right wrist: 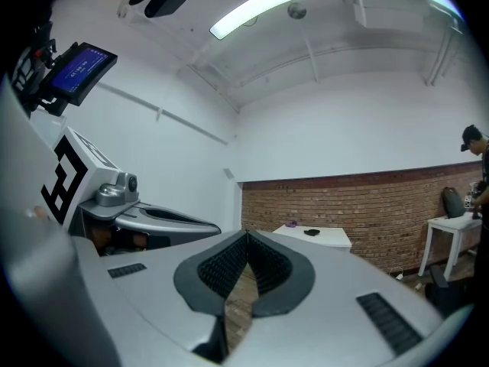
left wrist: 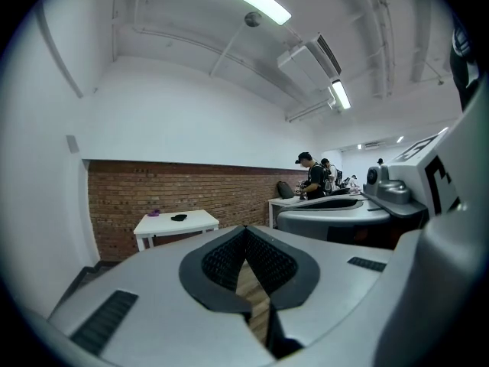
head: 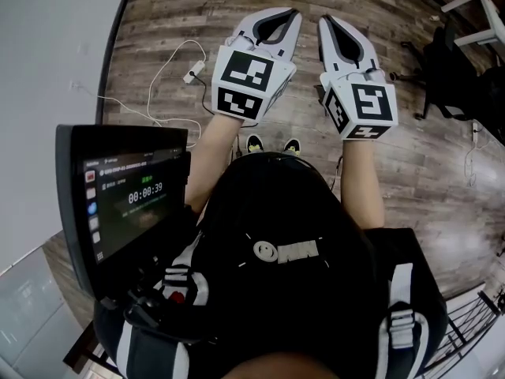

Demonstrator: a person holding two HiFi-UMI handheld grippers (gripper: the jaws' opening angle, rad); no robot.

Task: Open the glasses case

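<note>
Plainly the left hand-held gripper (head: 292, 14) and right hand-held gripper (head: 325, 22) are clenched empty; the far dark item (left wrist: 179, 217) shows no readable axis

Head view: left forearm (head: 207, 160) and right forearm (head: 361, 181) reach forward side by side toward 12 o'clock. Left gripper (head: 292, 14): jaws closed together, nothing between them, tips angled toward 1 o'clock. Right gripper (head: 326, 22): jaws closed together, nothing between them, tips angled toward 11 o'clock, near the left gripper's tips but not touching them.
</note>
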